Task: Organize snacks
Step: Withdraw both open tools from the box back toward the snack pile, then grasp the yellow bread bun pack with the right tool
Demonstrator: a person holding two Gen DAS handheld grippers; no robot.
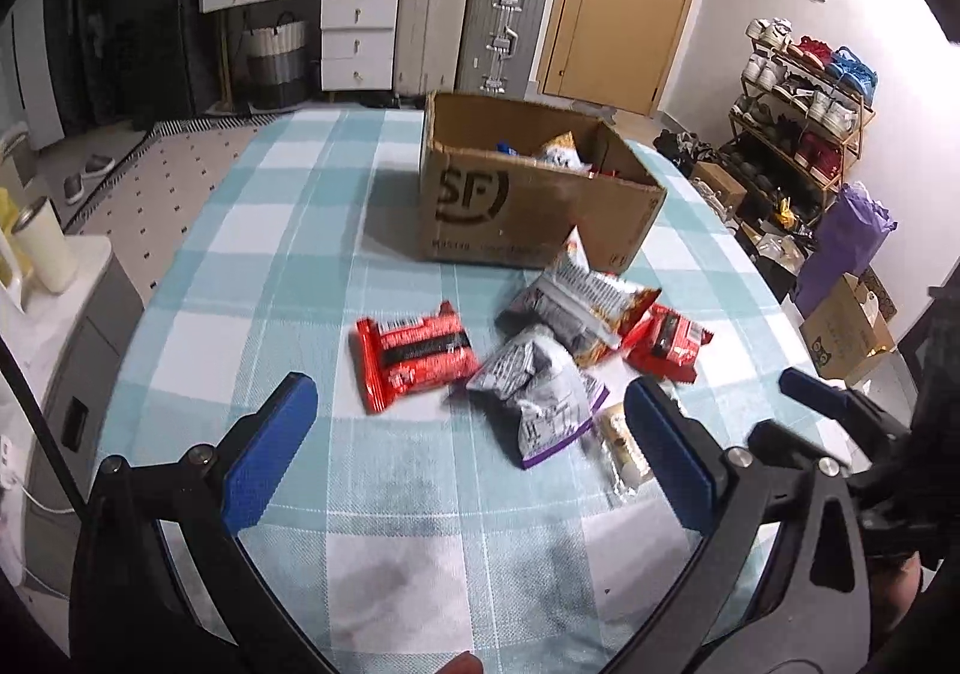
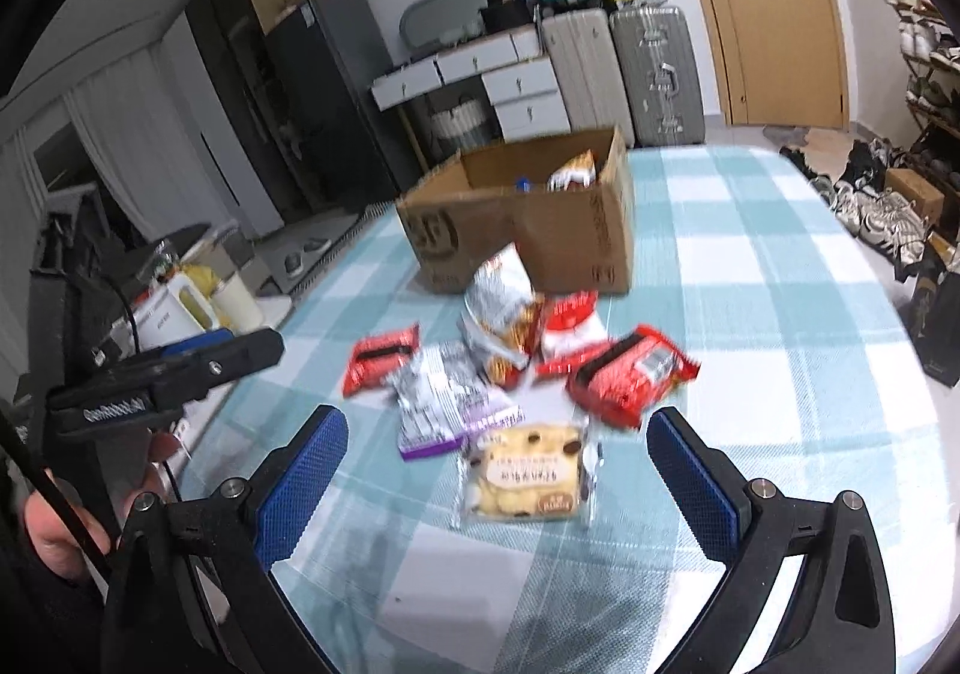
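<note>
The desk (image 2: 750, 266), covered with a teal and white checked cloth, carries an open brown cardboard box (image 2: 540, 230) at its far side, with some snacks already inside. In front of the box lies a loose heap of snack packets. The clear packet of pale chocolate-chip cookies (image 2: 528, 479) lies closest, directly ahead of the right hand-held gripper (image 2: 498, 470), between its widely spread blue pads and a little beyond them. The left hand-held gripper (image 1: 474, 428) is also spread wide and empty, and the red foil packet (image 1: 414, 353) lies ahead of it, its long axis nearly crosswise.
</note>
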